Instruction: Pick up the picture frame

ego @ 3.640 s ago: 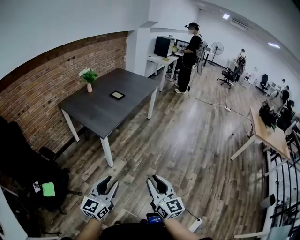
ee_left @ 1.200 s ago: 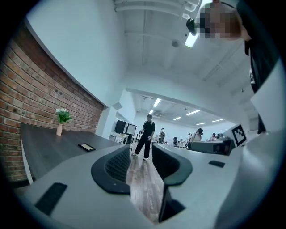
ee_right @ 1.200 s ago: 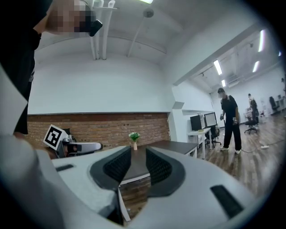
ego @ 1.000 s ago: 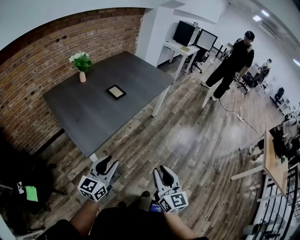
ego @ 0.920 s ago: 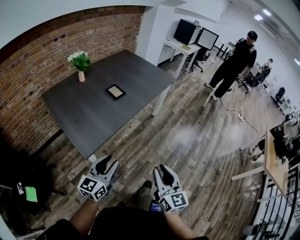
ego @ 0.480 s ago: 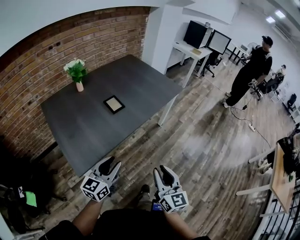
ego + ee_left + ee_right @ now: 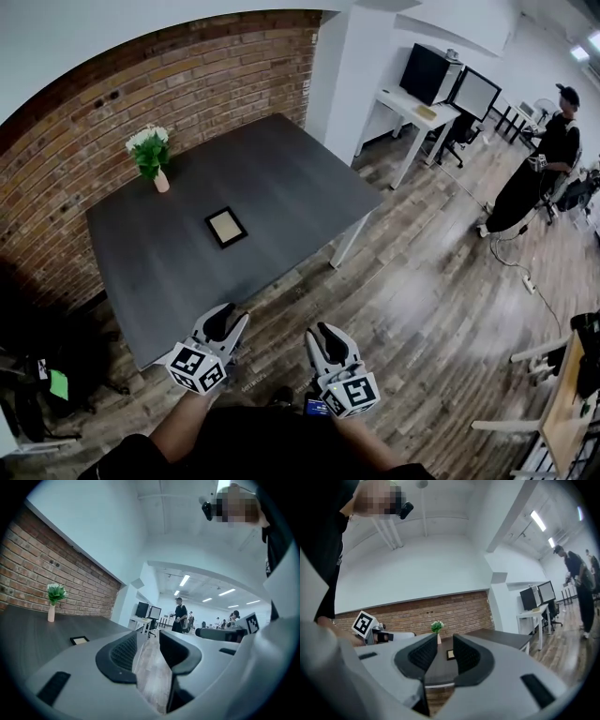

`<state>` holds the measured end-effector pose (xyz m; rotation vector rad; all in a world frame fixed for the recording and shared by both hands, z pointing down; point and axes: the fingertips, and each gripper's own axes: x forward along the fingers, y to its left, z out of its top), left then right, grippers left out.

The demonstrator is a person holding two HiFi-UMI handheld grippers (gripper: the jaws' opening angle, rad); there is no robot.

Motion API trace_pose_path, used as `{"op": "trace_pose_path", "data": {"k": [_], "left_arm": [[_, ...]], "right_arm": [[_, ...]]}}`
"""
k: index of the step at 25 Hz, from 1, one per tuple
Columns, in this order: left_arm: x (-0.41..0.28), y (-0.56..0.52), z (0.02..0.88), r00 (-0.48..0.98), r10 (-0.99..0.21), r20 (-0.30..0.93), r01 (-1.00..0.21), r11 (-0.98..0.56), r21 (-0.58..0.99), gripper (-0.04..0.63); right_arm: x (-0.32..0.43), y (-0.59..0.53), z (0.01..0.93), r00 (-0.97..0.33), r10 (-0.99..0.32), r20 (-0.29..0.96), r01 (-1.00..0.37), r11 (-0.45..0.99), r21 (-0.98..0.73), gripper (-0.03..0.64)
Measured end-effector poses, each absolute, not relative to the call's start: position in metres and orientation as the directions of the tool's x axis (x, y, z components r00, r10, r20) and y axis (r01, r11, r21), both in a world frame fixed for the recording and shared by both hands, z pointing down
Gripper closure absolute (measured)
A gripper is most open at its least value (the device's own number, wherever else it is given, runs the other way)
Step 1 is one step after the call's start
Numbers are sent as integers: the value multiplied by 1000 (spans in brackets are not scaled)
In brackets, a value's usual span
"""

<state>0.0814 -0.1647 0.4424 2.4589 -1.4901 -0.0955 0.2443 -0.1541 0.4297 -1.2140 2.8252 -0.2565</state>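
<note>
Two tools: left gripper and right gripper, jaws apart, nothing between, by the table's near edge; picture frame lies flat mid-table.

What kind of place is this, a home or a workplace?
Probably an open office: computer monitors on a white desk, and a large dark table beside a brick wall.

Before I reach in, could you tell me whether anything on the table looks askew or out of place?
Nothing stands out: the picture frame lies flat on the table, and the flower vase stands upright.
</note>
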Motion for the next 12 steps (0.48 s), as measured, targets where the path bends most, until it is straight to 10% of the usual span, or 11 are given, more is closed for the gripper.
{"op": "trace_pose_path", "data": {"k": [12], "left_arm": [[67,-257,476,383,-914,134,-895,-331,299,462]], "right_arm": [[247,-269,446,-712,-701,35,-689,688,-226,509]]}}
